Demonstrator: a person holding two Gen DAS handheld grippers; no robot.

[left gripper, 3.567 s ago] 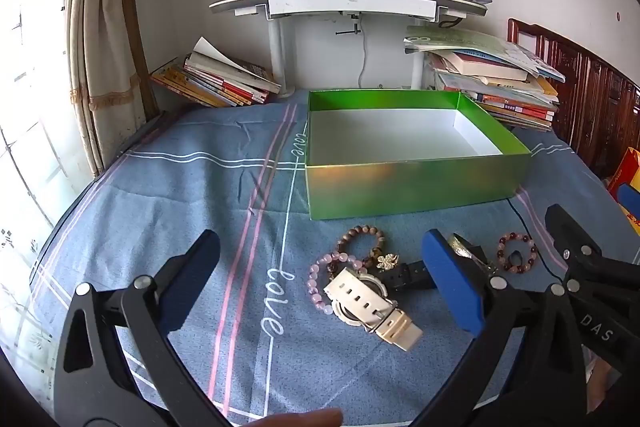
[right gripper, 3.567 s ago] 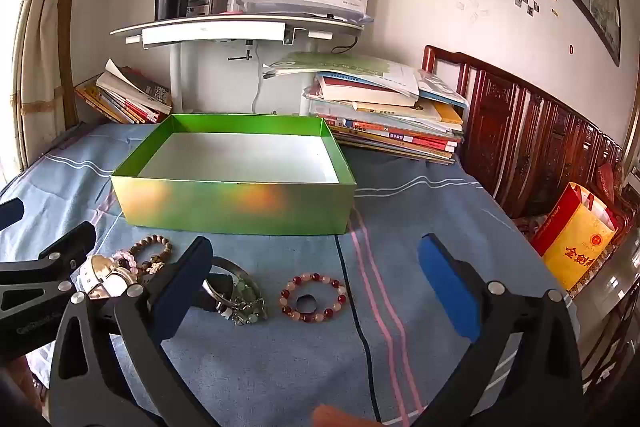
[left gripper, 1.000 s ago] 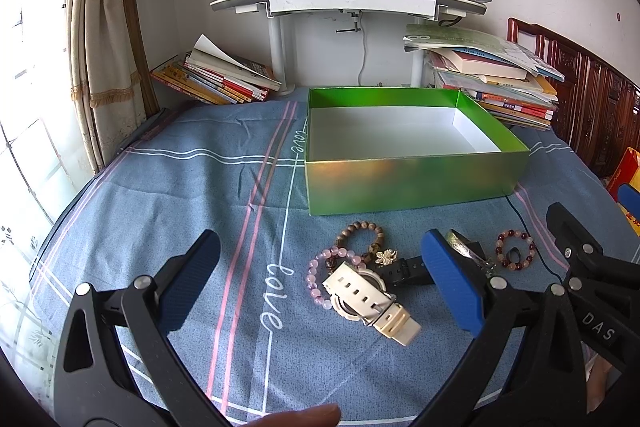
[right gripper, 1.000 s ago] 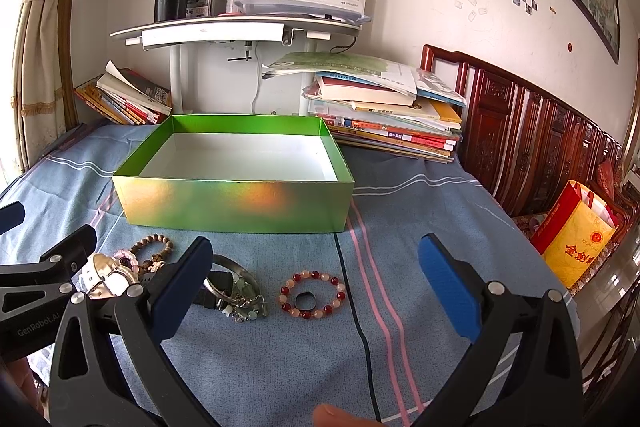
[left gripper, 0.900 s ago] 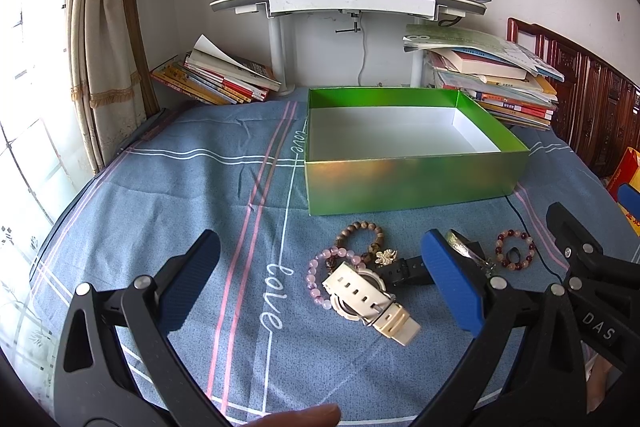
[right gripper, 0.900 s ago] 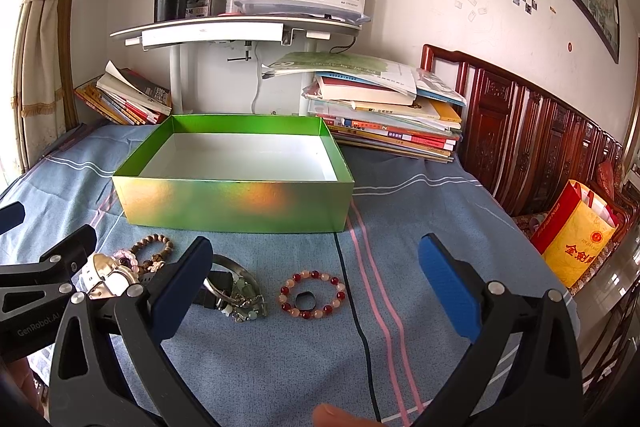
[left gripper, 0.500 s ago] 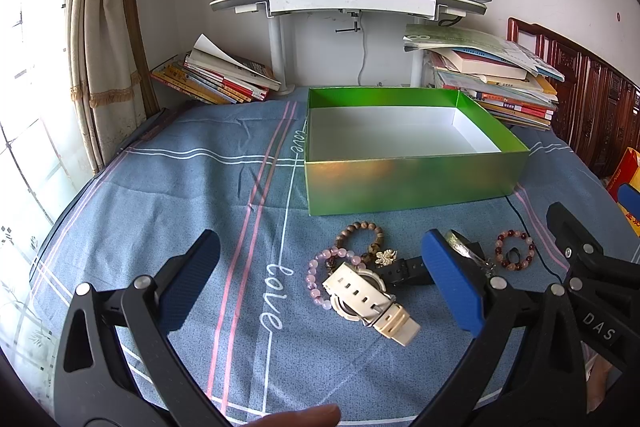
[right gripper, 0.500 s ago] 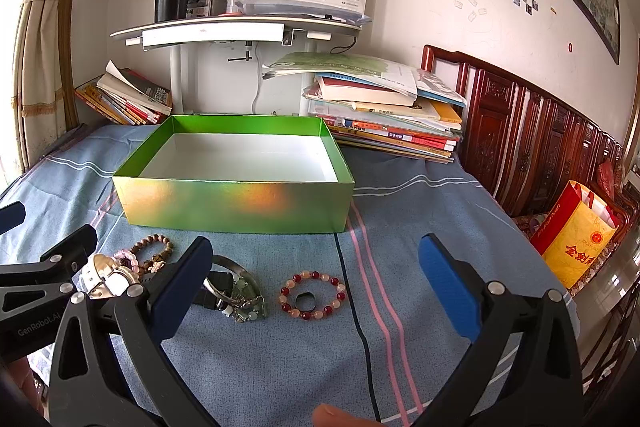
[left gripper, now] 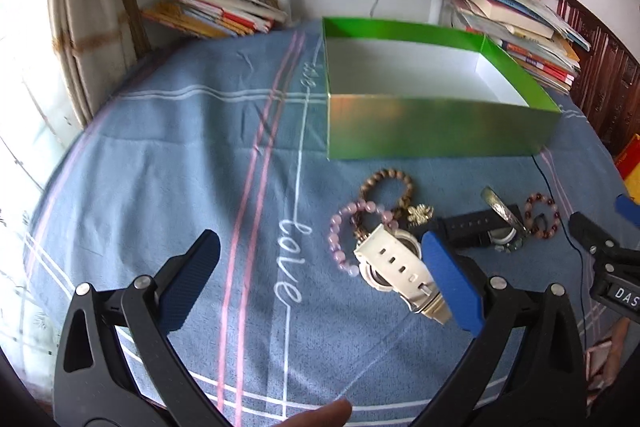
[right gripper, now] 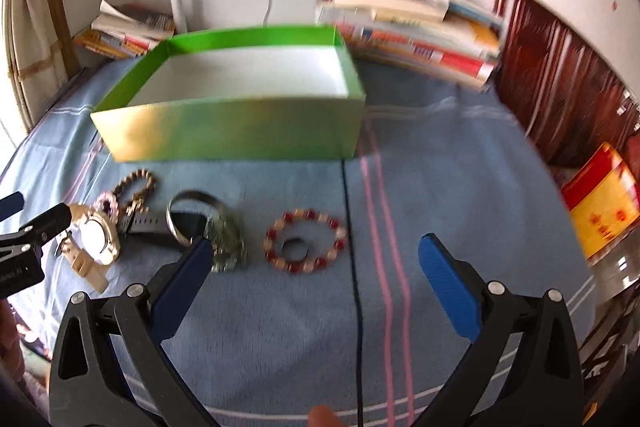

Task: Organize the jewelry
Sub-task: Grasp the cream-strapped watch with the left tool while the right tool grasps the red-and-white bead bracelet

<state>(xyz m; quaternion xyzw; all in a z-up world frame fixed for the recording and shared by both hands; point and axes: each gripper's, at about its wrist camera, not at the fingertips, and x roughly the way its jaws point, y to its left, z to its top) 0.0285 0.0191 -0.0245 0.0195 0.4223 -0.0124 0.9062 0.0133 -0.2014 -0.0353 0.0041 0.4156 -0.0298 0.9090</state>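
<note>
1. Both grippers have dipped toward the jewelry since half a second ago; the right view is motion-blurred.
2. Glossy green box point(left gripper: 436, 131), white inside, sits on a blue striped cloth point(left gripper: 180, 167).
3. Just before the box lie a cream watch point(left gripper: 394, 265), round beaded bracelets point(right gripper: 306, 241) and a metal bangle point(right gripper: 192, 211).
4. Left gripper point(left gripper: 320, 275) and right gripper point(right gripper: 312, 273) hover low, blue-padded jaws wide, empty.

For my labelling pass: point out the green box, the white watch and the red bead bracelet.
green box point(left gripper: 436, 131), left wrist view, on its near outer wall.
white watch point(left gripper: 394, 261), left wrist view, on the strap beside the case.
red bead bracelet point(right gripper: 320, 261), right wrist view, on the beads of its near arc.
</note>
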